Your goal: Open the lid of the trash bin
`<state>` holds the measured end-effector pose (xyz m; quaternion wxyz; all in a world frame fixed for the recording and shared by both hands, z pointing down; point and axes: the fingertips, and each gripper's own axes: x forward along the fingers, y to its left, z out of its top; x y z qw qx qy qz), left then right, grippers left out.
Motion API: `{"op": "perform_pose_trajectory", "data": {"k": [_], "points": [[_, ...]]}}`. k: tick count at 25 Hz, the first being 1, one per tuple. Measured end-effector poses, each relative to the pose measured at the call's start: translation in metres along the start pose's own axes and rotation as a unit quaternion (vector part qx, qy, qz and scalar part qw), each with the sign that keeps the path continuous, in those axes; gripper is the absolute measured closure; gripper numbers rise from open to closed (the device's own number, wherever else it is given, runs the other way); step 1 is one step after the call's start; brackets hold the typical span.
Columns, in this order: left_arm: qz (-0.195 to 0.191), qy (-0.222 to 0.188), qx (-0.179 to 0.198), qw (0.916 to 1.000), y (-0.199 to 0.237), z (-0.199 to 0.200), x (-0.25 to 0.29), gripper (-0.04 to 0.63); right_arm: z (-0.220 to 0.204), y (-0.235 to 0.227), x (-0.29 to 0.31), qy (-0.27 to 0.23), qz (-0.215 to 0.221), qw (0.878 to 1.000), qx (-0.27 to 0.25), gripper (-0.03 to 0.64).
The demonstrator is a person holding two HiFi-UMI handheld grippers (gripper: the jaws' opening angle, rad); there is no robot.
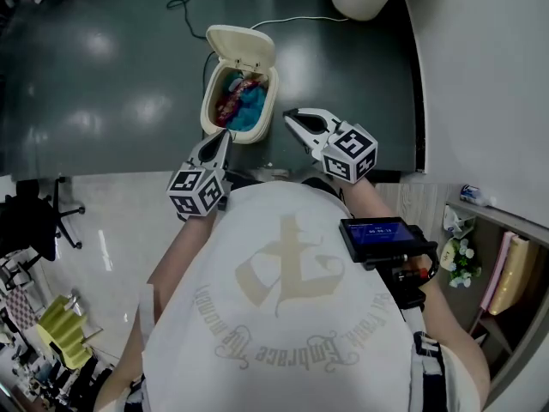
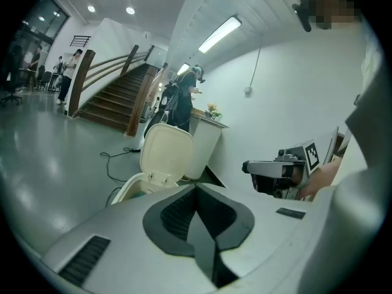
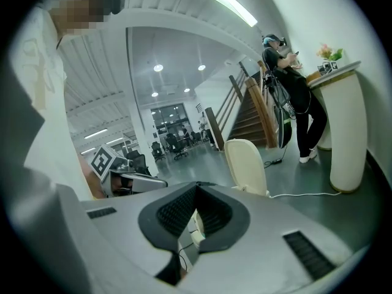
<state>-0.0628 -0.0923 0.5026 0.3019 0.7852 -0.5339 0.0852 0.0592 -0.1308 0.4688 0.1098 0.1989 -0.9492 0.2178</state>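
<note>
On the floor (image 1: 103,75), the trash bin (image 1: 268,110) has its lid (image 1: 243,45) upright, so opening looks done. Left gripper (image 1: 223,136) closed and empty, right gripper (image 1: 292,117) narrowly parted and empty. Next move: back away.

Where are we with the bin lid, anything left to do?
Done: the lid stands upright, swung back, and the trash bin shows its coloured contents. In hand: nothing; the left gripper is shut and empty, the right gripper is open and empty, both near the bin's front. Left: nothing on the lid, as far as I can see.
</note>
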Motion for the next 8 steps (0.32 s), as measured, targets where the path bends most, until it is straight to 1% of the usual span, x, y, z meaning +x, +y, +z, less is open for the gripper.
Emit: {"op": "perform_pose_trajectory", "data": {"k": [8], "points": [[0.003,0.007,-0.002,1.0000,0.009,-0.007,0.014,0.581,-0.007,-0.017,0.010,0.002,0.002,1.000,0.004,0.614]]}}
